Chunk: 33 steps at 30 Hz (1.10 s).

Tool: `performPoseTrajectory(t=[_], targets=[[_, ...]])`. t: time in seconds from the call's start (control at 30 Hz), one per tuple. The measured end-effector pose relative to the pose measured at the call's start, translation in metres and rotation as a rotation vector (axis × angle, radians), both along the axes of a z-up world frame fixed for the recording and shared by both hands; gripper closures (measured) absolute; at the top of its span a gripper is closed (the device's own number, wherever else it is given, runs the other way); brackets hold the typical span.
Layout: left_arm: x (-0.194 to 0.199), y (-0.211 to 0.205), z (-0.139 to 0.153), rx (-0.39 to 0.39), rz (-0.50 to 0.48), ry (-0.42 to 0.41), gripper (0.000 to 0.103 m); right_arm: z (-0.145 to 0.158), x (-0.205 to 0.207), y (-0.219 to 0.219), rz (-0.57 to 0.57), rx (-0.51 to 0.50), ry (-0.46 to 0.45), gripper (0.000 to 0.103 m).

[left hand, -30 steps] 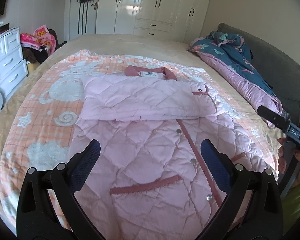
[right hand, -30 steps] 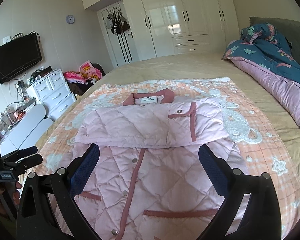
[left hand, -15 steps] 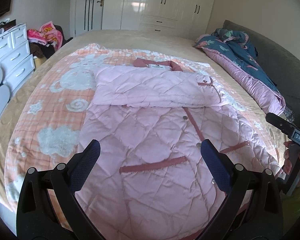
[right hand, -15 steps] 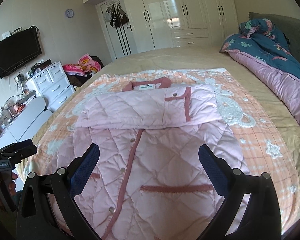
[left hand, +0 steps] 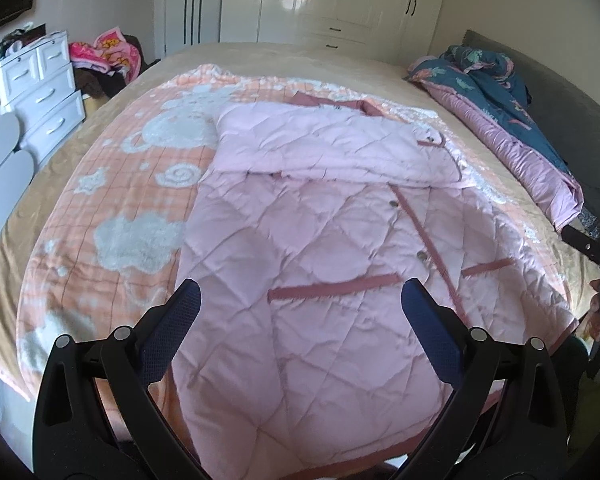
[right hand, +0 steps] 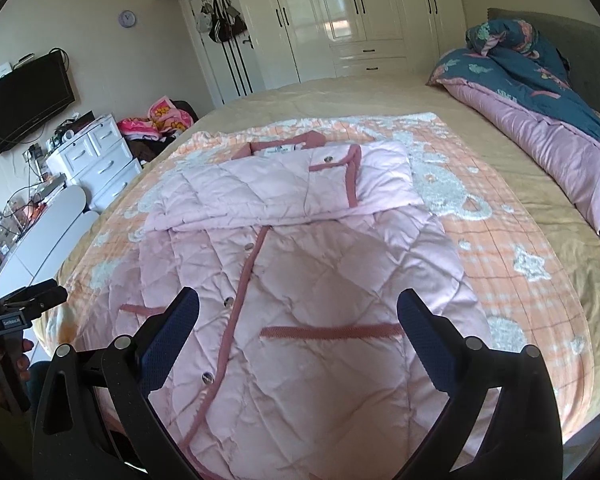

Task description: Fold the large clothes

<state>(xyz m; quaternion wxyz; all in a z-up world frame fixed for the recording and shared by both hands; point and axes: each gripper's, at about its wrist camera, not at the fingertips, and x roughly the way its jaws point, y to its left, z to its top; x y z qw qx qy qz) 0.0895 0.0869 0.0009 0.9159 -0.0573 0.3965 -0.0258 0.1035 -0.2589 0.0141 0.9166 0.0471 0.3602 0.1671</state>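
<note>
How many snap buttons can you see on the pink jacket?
4: one button on the folded sleeve, three down the jacket front: upper, middle, lower. Others may be hidden under the sleeves.

Pink jacket [right hand: 300,280] flat on blanket [right hand: 520,280] mid-frame, sleeves folded across chest, right gripper [right hand: 298,312] spread wide above hem, left gripper [right hand: 32,300] at left edge
</note>
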Motion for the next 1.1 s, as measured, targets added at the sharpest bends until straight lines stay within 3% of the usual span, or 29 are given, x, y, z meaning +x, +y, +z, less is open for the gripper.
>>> performPoseTrajectory(t=[0.6, 0.9, 1.03, 1.1], targets=[[-0.031, 0.046, -0.038, -0.048, 0.09, 0.089, 0.009, -0.006, -0.016, -0.019, -0.013, 0.018, 0.023, 0.004], [-0.05, 0.063, -0.062, -0.154, 0.089, 0.137, 0.01, -0.009, -0.025, -0.028, -0.029, 0.013, 0.026, 0.004], [-0.058, 0.061, -0.07, -0.2, 0.051, 0.152, 0.02, -0.011, -0.028, -0.036, -0.047, 0.014, 0.032, 0.004], [-0.06, 0.059, -0.075, -0.203, 0.045, 0.164, 0.034, -0.012, -0.029, -0.038, -0.045, 0.009, 0.036, 0.004]])
